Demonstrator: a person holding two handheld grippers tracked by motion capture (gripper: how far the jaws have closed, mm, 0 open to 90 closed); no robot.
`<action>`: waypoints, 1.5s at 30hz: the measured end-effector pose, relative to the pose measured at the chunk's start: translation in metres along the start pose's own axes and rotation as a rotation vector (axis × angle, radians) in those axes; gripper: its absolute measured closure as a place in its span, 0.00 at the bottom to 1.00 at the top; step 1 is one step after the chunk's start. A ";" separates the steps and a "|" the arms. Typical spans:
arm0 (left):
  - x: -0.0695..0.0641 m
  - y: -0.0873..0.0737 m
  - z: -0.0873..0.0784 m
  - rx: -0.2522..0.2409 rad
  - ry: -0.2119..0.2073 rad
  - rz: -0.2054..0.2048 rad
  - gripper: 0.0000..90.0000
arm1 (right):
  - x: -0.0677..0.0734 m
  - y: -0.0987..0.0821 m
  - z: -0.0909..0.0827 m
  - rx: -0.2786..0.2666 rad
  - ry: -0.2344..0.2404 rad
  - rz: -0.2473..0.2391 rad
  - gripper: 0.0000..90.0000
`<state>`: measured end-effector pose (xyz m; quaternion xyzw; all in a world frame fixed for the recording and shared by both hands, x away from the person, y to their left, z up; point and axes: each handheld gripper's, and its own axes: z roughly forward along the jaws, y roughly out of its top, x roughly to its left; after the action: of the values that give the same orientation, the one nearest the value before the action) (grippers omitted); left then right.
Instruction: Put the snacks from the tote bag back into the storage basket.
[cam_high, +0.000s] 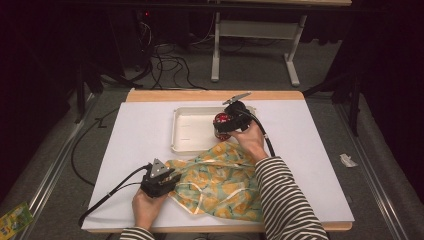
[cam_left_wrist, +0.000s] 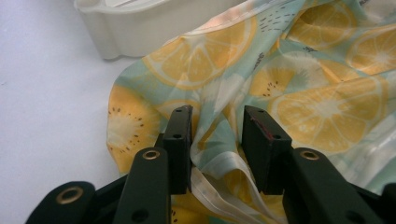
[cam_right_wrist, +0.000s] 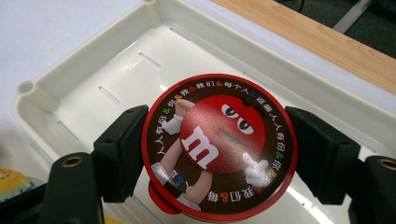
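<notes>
The right hand-held gripper (cam_right_wrist: 217, 154) is clamped on a round red candy tin (cam_right_wrist: 218, 148), one jaw against each side of its lid, and holds it over the white tray (cam_right_wrist: 93, 79). From the high view the same gripper (cam_high: 226, 125) hangs above the tray's right half (cam_high: 192, 131), with the tin (cam_high: 221, 121) a red spot under the hand. The tin's base is cut off at the bottom edge of the right gripper view, so whether it already rests on the tray floor or hangs just above it cannot be told.

The left hand-held gripper (cam_left_wrist: 217, 140) has its jaws partly apart around a raised fold of the lemon-print cloth (cam_left_wrist: 280, 88); the fabric sits between the pads, but whether they pinch it cannot be made out. In the high view that gripper (cam_high: 165, 181) lies at the cloth's left edge (cam_high: 220, 182), near the front of the table (cam_high: 135, 130).

The step in hand looks like setting the tin into the tray while the cloth is kept in place. The next move would call for lowering the tin until it sits flat on the tray floor, then spreading the jaws wide enough to clear the lid before lifting away.

The cloth overlaps the tray's near right corner, hiding that rim, and the striped sleeve (cam_high: 290, 200) covers the cloth's right part.
</notes>
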<state>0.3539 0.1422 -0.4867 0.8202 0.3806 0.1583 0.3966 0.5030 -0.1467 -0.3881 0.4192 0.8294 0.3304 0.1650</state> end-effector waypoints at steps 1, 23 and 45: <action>0.000 0.000 0.000 0.000 0.000 0.000 0.70 | 0.000 0.000 0.002 0.003 0.002 0.001 0.29; 0.000 0.000 0.000 -0.002 -0.001 0.000 0.69 | 0.000 -0.007 0.029 0.080 0.008 0.018 0.29; 0.000 0.000 0.000 -0.001 0.000 0.001 0.70 | 0.001 -0.010 0.038 0.116 0.016 0.020 0.21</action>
<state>0.3538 0.1419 -0.4868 0.8203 0.3800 0.1587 0.3970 0.5174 -0.1348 -0.4229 0.4339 0.8441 0.2866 0.1305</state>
